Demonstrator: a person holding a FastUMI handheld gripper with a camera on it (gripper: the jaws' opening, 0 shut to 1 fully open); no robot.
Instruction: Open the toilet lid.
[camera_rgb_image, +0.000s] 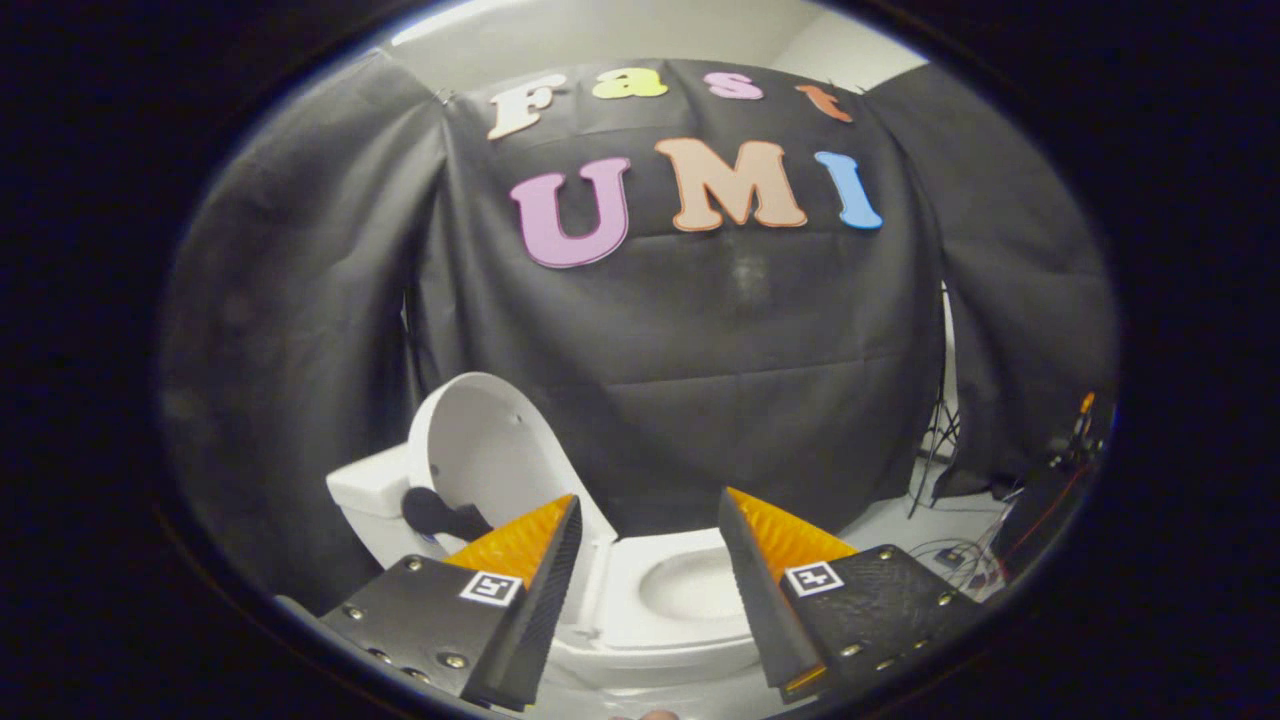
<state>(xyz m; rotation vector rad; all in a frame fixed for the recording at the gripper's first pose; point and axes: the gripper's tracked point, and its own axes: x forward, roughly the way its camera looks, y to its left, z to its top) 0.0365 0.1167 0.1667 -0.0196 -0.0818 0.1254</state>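
A white toilet stands low ahead of me on the floor, its tank to the left. The lid is raised, standing nearly upright and leaning toward the tank. The seat ring and bowl lie uncovered between and just beyond my fingers. A dark object sits near the lid's base by the tank. My gripper is open above the bowl, with nothing between its fingers, and touches neither lid nor seat.
Black cloth walls stand behind and beside the toilet. At the right, a stand's legs, loose cables and dark equipment sit on the pale floor.
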